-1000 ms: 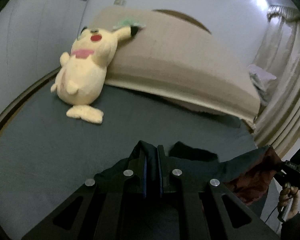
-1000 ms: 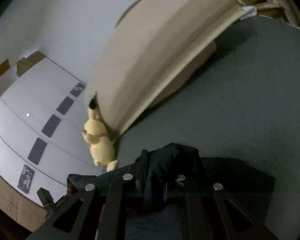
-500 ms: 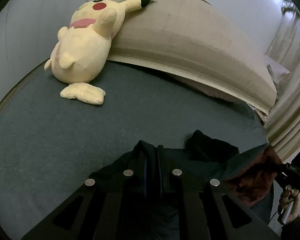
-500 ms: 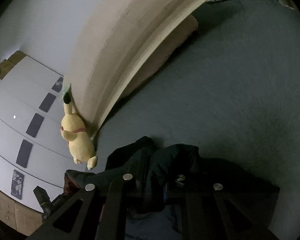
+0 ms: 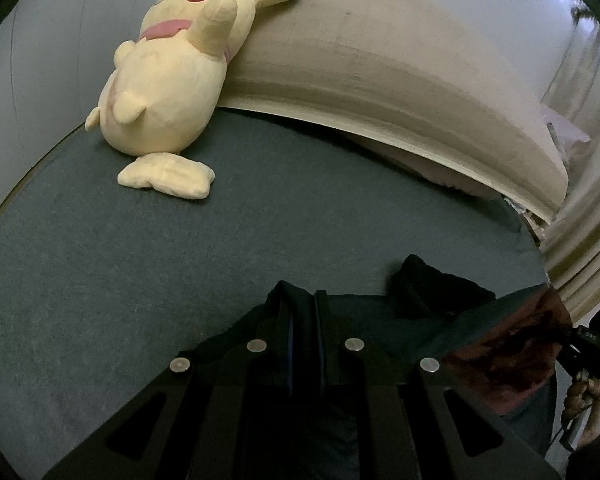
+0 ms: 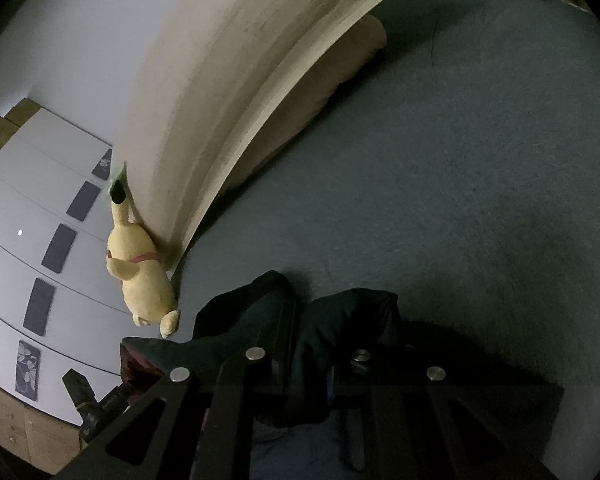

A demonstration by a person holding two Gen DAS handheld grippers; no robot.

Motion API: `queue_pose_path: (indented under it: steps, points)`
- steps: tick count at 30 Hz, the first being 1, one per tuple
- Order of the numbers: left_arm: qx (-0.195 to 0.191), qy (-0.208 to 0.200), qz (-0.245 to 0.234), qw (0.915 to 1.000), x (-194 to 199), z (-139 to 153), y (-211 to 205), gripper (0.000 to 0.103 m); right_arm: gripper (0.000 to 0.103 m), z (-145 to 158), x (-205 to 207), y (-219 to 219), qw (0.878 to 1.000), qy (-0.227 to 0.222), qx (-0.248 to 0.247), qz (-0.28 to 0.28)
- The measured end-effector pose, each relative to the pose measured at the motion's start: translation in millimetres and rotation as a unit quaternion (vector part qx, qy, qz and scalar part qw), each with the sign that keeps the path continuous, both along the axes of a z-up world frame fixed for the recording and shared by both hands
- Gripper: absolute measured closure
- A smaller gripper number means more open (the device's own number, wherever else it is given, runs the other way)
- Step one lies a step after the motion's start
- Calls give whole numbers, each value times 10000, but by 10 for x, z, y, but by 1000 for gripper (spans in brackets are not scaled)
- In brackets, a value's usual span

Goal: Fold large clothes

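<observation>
— What furnishes the room?
— A bed under a grey-blue sheet, a beige padded headboard at its far edge, pale curtains beside it
— And elsewhere?
— White wardrobe doors with dark panels, dim light

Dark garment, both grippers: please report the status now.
Left gripper shut on dark garment. Right gripper shut on it too. Garment over the bed. Plush toy far off, not blocking.
</observation>
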State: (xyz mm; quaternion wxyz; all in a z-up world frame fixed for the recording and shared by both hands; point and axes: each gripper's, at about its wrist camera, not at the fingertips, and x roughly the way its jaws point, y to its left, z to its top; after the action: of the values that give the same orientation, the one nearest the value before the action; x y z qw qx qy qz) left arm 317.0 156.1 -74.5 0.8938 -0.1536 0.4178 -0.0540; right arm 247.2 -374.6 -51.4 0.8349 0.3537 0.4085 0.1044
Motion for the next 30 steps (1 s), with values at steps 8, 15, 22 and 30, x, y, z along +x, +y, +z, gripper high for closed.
queue_pose_path:
  steps: [8, 15, 22, 30]
  points:
    - [117, 24, -1, 9999, 36, -37, -33, 94, 92, -51, 70, 19, 9999, 109, -97, -4]
    - [167, 72, 2, 9998, 79, -85, -55, 94, 92, -110, 131, 41, 9997, 190, -160, 6]
    - [202, 55, -6, 9998, 59, -91, -55, 94, 92, -70, 114, 69, 9996, 131, -232, 15]
    - [209, -78, -38, 9997, -73, 38, -20, 94, 92, 251, -57, 112, 9993, -132, -359, -8]
